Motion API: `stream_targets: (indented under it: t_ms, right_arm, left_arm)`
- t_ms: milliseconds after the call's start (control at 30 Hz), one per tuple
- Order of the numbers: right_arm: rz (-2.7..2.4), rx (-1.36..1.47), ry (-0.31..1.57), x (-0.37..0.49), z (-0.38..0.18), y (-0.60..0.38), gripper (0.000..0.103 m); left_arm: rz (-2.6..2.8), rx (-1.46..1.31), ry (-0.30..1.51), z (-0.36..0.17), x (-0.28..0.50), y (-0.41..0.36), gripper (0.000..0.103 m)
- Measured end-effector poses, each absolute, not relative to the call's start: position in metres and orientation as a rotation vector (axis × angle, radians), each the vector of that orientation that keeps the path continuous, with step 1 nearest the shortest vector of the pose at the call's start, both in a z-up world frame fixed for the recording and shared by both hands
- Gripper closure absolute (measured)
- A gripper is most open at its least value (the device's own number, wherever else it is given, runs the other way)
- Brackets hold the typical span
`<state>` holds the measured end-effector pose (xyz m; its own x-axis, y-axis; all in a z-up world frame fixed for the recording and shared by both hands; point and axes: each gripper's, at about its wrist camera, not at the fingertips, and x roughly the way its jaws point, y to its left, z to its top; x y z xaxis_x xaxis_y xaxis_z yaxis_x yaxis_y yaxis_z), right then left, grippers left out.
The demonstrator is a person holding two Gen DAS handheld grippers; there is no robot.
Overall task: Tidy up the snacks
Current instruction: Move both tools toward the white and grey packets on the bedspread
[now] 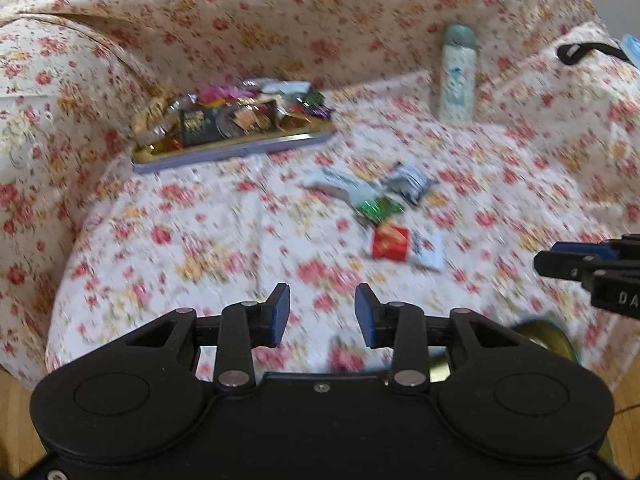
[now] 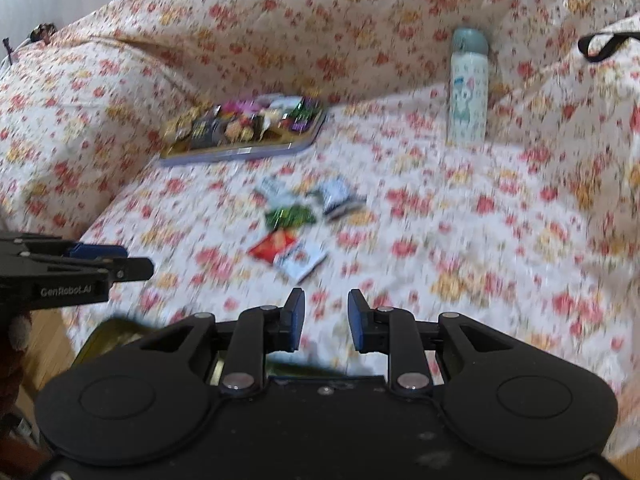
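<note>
- Both black grippers, left (image 1: 322, 312) and right (image 2: 326, 318), have jaws apart, holding nothing.
- Loose shiny snack packets (image 1: 384, 216) lie mid flowered cloth (image 1: 200, 248).
- Full flat snack tin (image 1: 236, 152) sits near its back edge.

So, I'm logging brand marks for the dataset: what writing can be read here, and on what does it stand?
"GenRobot.AI": white letters on the side of the left gripper, seen from the right wrist view.
"DA": white letters, cut off at the picture's edge, on the right gripper, seen from the left wrist view.
Loose snack packets, tray snacks, bottle: print too blurred to read.
</note>
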<state>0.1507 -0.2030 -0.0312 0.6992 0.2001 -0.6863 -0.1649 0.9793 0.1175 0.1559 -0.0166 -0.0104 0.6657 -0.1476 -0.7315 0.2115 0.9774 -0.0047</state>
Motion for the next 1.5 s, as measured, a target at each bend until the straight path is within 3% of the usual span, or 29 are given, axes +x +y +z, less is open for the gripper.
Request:
stream_targets:
  t_ms: [367,1000,1500]
  right_arm:
    - [0.201,-0.007,0.710,0.208,-0.038,-0.194,0.070]
    - [0.297,-0.134,0.733,0.252,-0.074,-0.160,0.067]
    - [0.233,-0.136,0.662,0.292,-0.095,-0.172,0.061]
  left_arm:
    - [-0.137,0.040,0.788,-0.025,0.208,-0.009,0.056]
    - [-0.176,-0.079,0.865,-0.047,0.291,-0.025,0.057]
    - [-0.194,-0.188,0.915,-0.054,0.313,-0.032,0.054]
